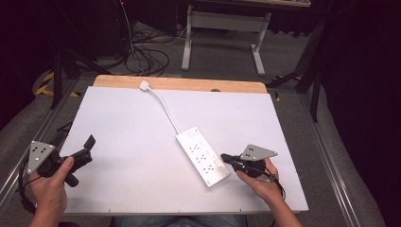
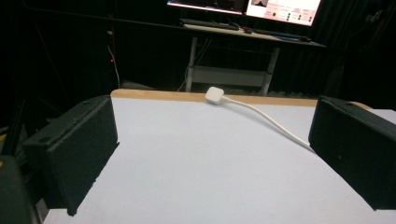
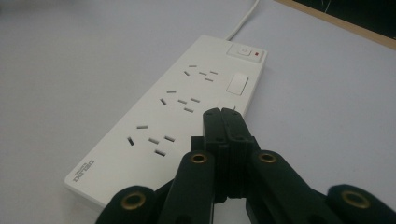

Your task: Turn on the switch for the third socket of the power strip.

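Even overhead light brightens the white table (image 1: 142, 142); surroundings dark, nearest jaws blurred.

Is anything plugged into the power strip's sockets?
No: in the right gripper view every socket on the power strip is bare, with nothing inserted.

The white rectangular table top (image 1: 142, 132) is seen from above and behind in the high view, facing forward. Low over its left side, the left gripper view faces the far wooden edge. The white plastic power strip (image 3: 173, 107) is viewed closely in the right gripper view; its white cord (image 2: 266, 119) is shared by all three views.
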Available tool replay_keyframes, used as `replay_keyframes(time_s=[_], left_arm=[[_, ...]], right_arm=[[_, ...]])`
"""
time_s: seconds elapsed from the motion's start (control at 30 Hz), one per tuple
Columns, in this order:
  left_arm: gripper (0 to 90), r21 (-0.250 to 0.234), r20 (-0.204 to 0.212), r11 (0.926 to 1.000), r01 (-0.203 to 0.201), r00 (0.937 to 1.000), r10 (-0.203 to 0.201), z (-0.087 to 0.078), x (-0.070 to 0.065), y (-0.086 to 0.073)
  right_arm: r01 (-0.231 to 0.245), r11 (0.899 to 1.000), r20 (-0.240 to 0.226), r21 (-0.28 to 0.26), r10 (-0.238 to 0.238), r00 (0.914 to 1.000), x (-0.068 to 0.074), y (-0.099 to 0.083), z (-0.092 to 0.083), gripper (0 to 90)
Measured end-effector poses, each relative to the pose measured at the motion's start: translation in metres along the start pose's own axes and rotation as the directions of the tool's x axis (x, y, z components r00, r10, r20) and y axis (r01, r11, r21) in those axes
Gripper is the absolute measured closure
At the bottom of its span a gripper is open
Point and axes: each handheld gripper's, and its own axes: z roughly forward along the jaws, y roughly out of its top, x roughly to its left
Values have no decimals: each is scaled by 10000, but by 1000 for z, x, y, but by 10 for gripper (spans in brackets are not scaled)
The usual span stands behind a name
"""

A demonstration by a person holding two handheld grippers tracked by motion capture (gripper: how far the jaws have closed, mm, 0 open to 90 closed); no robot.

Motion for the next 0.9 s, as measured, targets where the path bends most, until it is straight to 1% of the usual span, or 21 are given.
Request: replay_keyframes(time_s=[0.13,0.17,0.47,0.9], left_arm=[[19,17,10,10000,-48,10000,48,0,0,0],[19,4,20,10000,26,10000,-26,0,0,0],[19,36,36,10000,4,10000,-4,0,0,0],[20,42,41,10000,-6,10000,5,0,0,0]], right_arm=[[60,9999,-14,89,-60,10000,1,0,2,900],[83,9999,-17,117,-83,10000,1,1,3,900],[192,9991,-74,386,-189,9998,3,2,10,900],[253,9982,-135,553,-246,9996,3,3,14,900]])
